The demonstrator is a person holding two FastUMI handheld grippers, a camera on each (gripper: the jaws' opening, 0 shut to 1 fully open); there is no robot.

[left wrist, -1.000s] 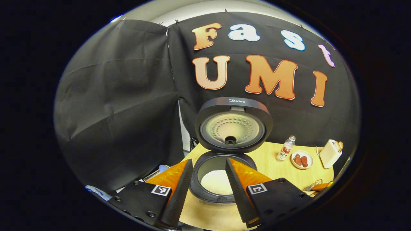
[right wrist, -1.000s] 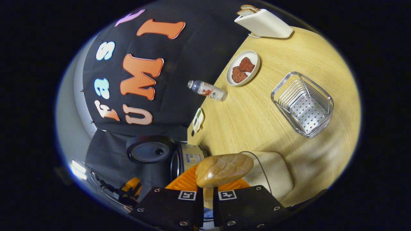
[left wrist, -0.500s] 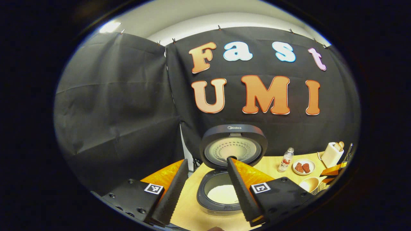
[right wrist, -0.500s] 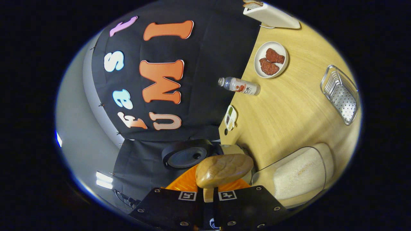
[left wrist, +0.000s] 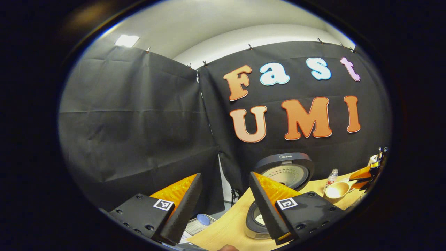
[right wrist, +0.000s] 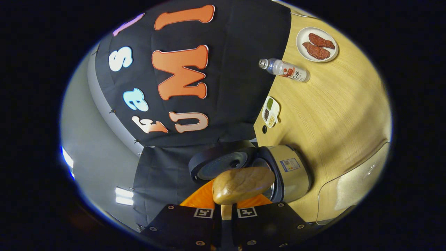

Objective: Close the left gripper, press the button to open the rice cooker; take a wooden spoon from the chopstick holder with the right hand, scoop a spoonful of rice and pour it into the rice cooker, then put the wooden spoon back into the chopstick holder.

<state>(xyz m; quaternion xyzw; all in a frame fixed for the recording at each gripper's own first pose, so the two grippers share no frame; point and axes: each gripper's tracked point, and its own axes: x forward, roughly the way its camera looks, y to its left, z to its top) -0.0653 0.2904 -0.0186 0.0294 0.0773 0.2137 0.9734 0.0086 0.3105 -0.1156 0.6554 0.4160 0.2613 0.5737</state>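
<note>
Now carrying: my right gripper (right wrist: 228,209), clamped on the wooden spoon (right wrist: 243,184), nears the open rice cooker (right wrist: 278,174), my left gripper (left wrist: 223,205) apart; next, tip rice into the pot.

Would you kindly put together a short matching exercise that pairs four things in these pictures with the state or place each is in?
Things:
1. rice cooker lid
2. wooden spoon
3. white plate
4. left hand-held gripper

States or places:
A. holds two reddish-brown pieces
B. clamped in the right hand-held gripper
C. fingers apart, gripping nothing
D. swung up, open

Pairs: 1-D, 2-B, 3-A, 4-C
</note>
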